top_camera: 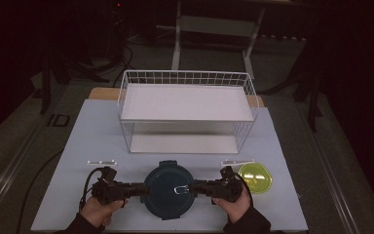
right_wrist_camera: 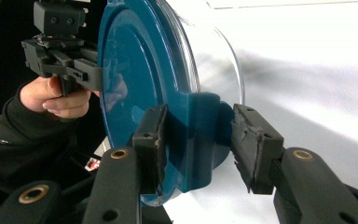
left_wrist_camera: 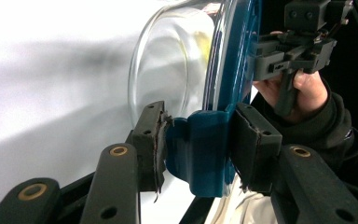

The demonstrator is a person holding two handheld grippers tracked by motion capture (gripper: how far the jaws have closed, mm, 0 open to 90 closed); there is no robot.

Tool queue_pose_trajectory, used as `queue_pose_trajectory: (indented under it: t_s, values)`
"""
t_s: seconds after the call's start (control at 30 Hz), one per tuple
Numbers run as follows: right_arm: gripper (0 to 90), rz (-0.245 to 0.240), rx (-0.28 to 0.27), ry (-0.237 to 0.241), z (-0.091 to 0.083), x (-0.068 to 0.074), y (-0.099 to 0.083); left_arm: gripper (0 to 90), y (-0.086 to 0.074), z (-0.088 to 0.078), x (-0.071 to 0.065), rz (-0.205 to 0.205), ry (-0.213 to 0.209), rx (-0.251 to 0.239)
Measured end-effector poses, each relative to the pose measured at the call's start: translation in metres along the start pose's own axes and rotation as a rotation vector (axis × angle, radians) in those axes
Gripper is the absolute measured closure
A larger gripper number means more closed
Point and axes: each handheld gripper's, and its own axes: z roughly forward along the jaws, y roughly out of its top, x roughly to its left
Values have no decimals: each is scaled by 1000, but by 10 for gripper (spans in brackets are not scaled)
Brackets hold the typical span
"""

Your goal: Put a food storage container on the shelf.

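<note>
Teal lid [top_camera: 168, 190] sits on its glass container [left_wrist_camera: 177, 70] at the table's [top_camera: 102, 131] near edge, left gripper [left_wrist_camera: 198, 140] and right gripper [right_wrist_camera: 196, 140] each clamped on a side latch [left_wrist_camera: 205, 154]. Risk: uneven pulling could tip the bowl or let a latch slip the pads.

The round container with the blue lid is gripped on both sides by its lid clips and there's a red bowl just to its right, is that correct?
Not quite: the bowl is yellow-green, not red, as the high view shows. The rest holds: the left gripper and the right gripper each clamp a clip of the blue lid on opposite sides.
</note>
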Motion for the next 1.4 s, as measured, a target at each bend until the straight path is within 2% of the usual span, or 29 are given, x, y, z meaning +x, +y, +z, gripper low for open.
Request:
queue_pose_trajectory:
  t_s: [0.1,0.23,0.33,0.5,0.57,0.6,0.77,0.9,0.97,1.0,1.3,1.37,1.4]
  values:
    - [566,-11,-12,0,-4,2,5,573,5,-1,-4,9,-3,-7]
    - [567,-23,-34,3,-14,10,18,574,21,-6,-17,45,1,-20]
    - [567,-24,-41,1,-18,12,24,574,27,-7,-19,38,0,-21]
    - [568,-39,-56,-8,-28,20,42,574,41,-9,-26,59,-7,-37]
    - [568,-39,-56,-8,-28,20,42,574,44,-10,-28,60,-10,-42]
    - [569,-49,-73,-10,-34,25,51,574,50,-12,-31,68,-14,-50]
    - [570,-56,-95,-9,-38,29,60,574,63,-16,-37,87,-15,-72]
    - [570,-75,-120,-8,-46,34,78,574,82,-19,-45,109,-17,-88]
    - [570,-77,-120,-11,-48,35,81,574,82,-19,-45,109,-17,-88]
    - [570,-77,-120,-11,-48,35,81,574,91,-20,-47,110,-22,-96]
    - [570,-76,-167,-13,-63,36,128,573,131,-22,-54,128,-16,-127]
    - [570,-76,-167,-13,-63,36,128,573,135,-22,-55,132,-15,-134]
    - [570,-74,-177,-11,-64,36,132,573,145,-22,-57,144,-13,-140]
